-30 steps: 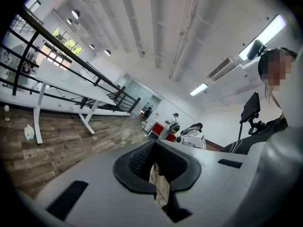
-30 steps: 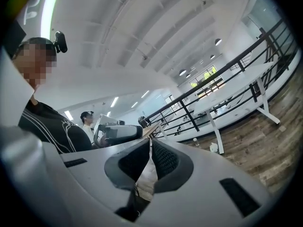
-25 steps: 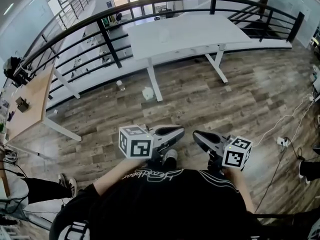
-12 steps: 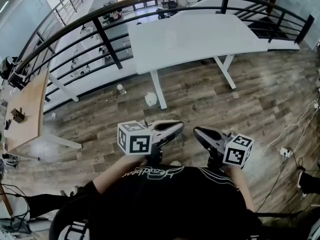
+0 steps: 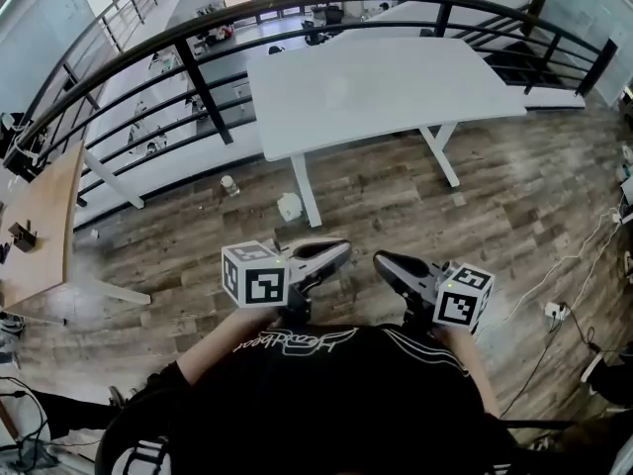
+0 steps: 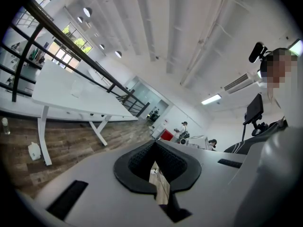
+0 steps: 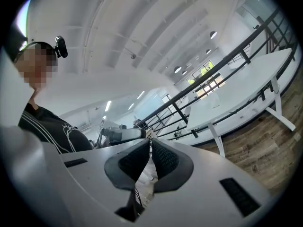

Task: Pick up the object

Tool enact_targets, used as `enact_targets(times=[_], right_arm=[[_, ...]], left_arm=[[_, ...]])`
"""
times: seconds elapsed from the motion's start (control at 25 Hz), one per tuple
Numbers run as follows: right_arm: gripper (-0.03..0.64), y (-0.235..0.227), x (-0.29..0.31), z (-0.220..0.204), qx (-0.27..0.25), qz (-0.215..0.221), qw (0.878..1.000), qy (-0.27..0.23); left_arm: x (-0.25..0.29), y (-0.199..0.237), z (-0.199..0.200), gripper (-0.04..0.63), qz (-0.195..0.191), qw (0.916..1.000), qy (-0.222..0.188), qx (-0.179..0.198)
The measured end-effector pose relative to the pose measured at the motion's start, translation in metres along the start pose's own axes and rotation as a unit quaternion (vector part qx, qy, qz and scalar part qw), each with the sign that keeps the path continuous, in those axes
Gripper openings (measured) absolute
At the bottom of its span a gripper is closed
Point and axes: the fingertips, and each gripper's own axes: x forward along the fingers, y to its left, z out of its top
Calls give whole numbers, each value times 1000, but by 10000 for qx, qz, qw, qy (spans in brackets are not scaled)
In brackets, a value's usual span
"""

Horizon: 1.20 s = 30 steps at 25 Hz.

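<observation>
Brown wood-plank floor [image 5: 514,196] is carrying a small white plastic jug [image 5: 289,207], which is sitting just beside a leg of the long white table [image 5: 425,77], ahead of both claws. The left gripper [image 5: 346,247] and right gripper [image 5: 379,257] are hovering side by side, jaws closed on nothing.

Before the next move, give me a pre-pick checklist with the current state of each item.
1. Left gripper empty: ok, jaws shut on nothing.
2. Right gripper empty: ok, jaws together, nothing between them.
3. Jaws open for a pick: not ok, both are shut.
4. Target known: cannot tell. A white container and a small bottle sit low by the table.
5. Grippers near either one: not ok, both are held close to the person's chest, well short of them.
</observation>
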Motion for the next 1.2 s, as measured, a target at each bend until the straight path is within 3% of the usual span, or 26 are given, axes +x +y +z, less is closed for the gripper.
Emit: enact_targets(times=[0.24, 0.48, 0.88, 1.2], right_arm=[[21, -20, 2, 16, -63, 68, 10000, -31], [21, -66, 20, 46, -35, 315, 9995, 28], [21, -203, 38, 137, 52, 683, 9969, 386], [21, -327, 27, 229, 15, 1038, 9927, 613]], left_arm=[[16, 10, 13, 8, 24, 10000, -55, 72], [44, 46, 43, 8, 236, 9996, -147, 52], [150, 134, 122, 8, 677, 9966, -391, -247], [271, 189, 200, 8, 968, 9931, -600, -264]])
